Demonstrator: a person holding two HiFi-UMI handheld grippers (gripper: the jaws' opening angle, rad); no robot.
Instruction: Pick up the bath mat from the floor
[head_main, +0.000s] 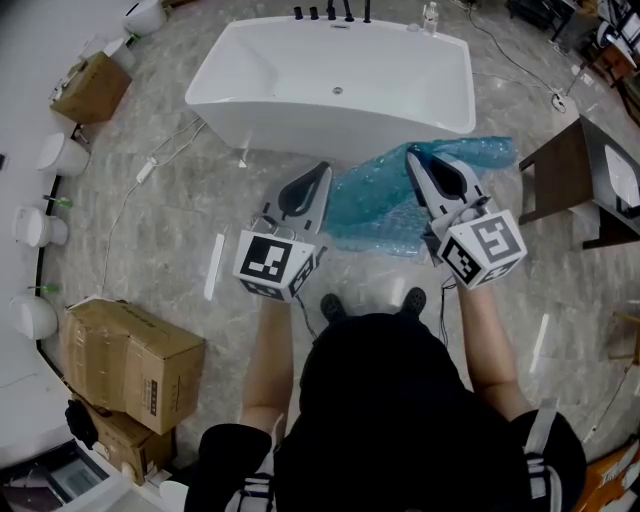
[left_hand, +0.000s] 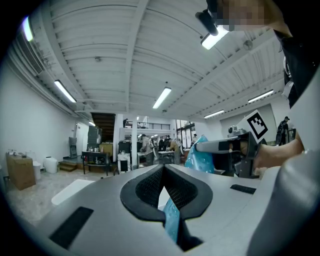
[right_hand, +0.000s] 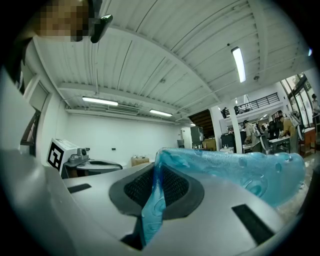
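Above the floor (head_main: 160, 200), in the head view, the blue bath mat (head_main: 395, 200) is seen hanging between the left gripper (head_main: 322, 170) and the right gripper (head_main: 414, 156), in front of the white bathtub (head_main: 330, 80). Whether its lower edge clears the floor cannot be told. A slip is judged the main risk: the soft sheet is held only by its edges, and it could be dragged out by its sagging middle if the hands were jerked or drawn apart. Both forearms are extended forward, side by side, with the grippers pointed roughly level.

In the left gripper view, the jaws are shown closed on a narrow strip of the mat (left_hand: 171, 220), caught low in the gap rather than at the tips. So small a bite could easily be lost. The right gripper is visible at the right, level, with the mat bunched at its tip.

In the right gripper view, the jaws are pressed onto a fold of the mat (right_hand: 150, 210), the rest being draped away to the right. A fuller hold is suggested here.
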